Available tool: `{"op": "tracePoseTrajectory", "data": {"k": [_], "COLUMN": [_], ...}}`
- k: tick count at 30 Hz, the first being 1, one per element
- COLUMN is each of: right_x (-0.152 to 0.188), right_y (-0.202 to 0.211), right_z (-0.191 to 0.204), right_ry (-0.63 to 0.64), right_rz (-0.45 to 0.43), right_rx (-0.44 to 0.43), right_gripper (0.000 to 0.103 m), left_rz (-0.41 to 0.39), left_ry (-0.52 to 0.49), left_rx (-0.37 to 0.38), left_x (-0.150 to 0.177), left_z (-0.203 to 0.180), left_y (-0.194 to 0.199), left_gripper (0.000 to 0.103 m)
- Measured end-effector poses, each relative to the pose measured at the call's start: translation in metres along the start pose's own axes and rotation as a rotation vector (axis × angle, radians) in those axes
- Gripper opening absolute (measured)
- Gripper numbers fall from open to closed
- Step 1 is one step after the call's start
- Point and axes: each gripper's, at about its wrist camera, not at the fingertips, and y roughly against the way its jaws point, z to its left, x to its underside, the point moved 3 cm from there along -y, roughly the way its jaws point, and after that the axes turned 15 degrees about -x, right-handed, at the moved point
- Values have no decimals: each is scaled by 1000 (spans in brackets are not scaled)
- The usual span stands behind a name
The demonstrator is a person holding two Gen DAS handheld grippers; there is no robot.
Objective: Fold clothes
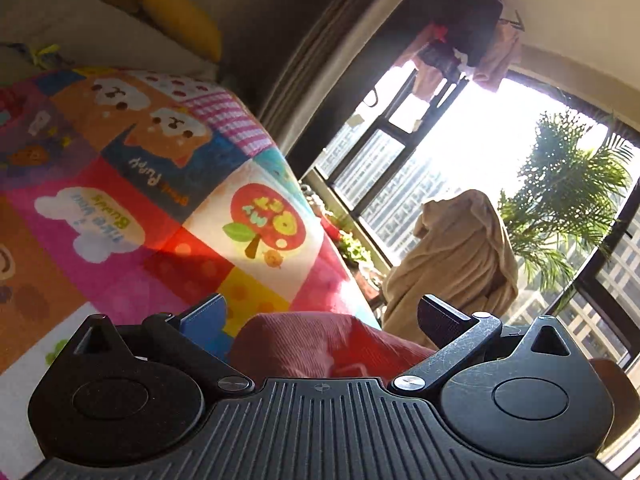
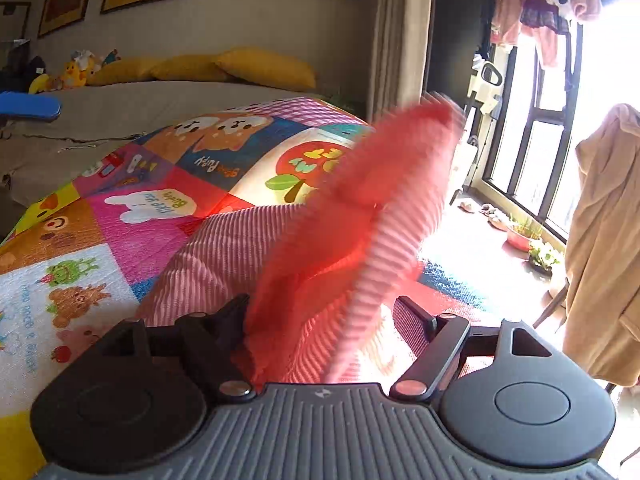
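Observation:
A red-pink ribbed garment (image 2: 240, 248) lies on the colourful cartoon play mat (image 2: 132, 208). In the right wrist view a blurred flap of it (image 2: 380, 200) stands up between the wide-apart fingers of my right gripper (image 2: 320, 312); the cloth rests against the left finger, not pinched. In the left wrist view my left gripper (image 1: 320, 312) is open, its fingers spread wide, with a bunched part of the same garment (image 1: 320, 348) lying between and just under them on the play mat (image 1: 120, 200).
A beige sofa (image 2: 140, 104) with yellow cushions (image 2: 264, 66) stands behind the mat. A tan cloth-draped chair (image 2: 604, 240), potted plants (image 1: 568, 200) and tall windows (image 2: 532, 148) are to the right. Laundry (image 2: 528, 12) hangs above the windows.

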Motion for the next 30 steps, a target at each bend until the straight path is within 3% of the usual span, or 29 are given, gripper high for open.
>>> {"op": "tracePoseTrajectory", "data": {"k": [4, 7, 10, 15, 18, 26, 30], "right_x": [10, 22, 28, 27, 22, 10, 21], "right_y": [0, -7, -11, -14, -17, -1, 30], "right_z": [-35, -43, -44, -35, -12, 89, 86], "right_ry": [-129, -137, -117, -138, -102, 206, 319], "right_rz": [48, 100, 134, 142, 136, 48, 45], "right_rx": [-9, 4, -13, -118, -158, -346, -289], "right_gripper": [88, 91, 94, 94, 94, 94, 99], "left_rz": [190, 307, 387, 376, 322, 140, 157], "left_ry": [-20, 42, 164, 261, 241, 116, -9], "left_rx": [-76, -59, 11, 104, 95, -67, -188], "left_x": [38, 65, 83, 78, 63, 31, 43], "left_z": [8, 14, 20, 26, 37, 90, 98], "left_y": [-48, -82, -104, -113, -100, -18, -8], "left_gripper": [103, 103, 103, 103, 103, 103, 103]}}
